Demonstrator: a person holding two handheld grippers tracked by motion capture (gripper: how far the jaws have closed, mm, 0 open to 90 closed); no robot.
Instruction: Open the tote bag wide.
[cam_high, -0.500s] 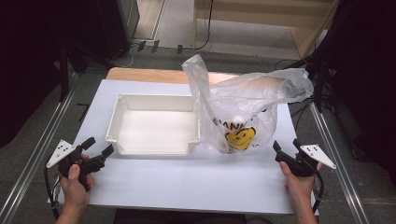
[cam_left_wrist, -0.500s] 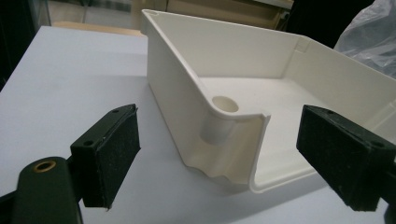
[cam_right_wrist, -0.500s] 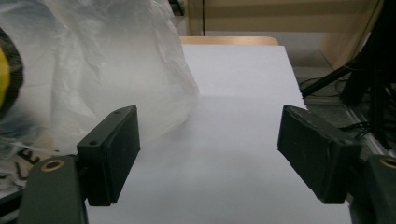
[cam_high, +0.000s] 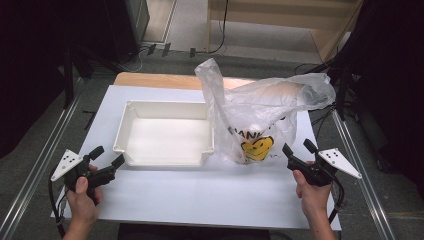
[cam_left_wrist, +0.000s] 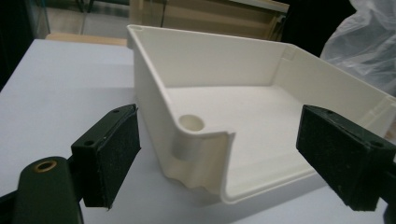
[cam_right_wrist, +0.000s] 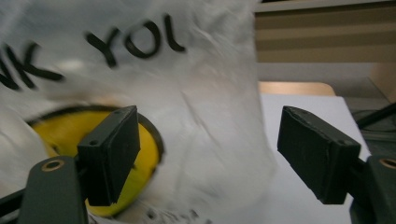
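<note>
Facing the open right claw (cam_high: 300, 148), plastic bag (cam_high: 260, 117) just beyond.

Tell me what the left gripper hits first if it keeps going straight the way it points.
Most likely the near corner of the white tray: the left gripper, jaws open, aims right at it, nothing between. Depth is hard to judge.

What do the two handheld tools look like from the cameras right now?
Both are black. The left tool and right tool each have two flat rectangular jaws with matte pads, a grey three-cornered plate with dots and a trailing black cable. No sleeves visible.
</note>
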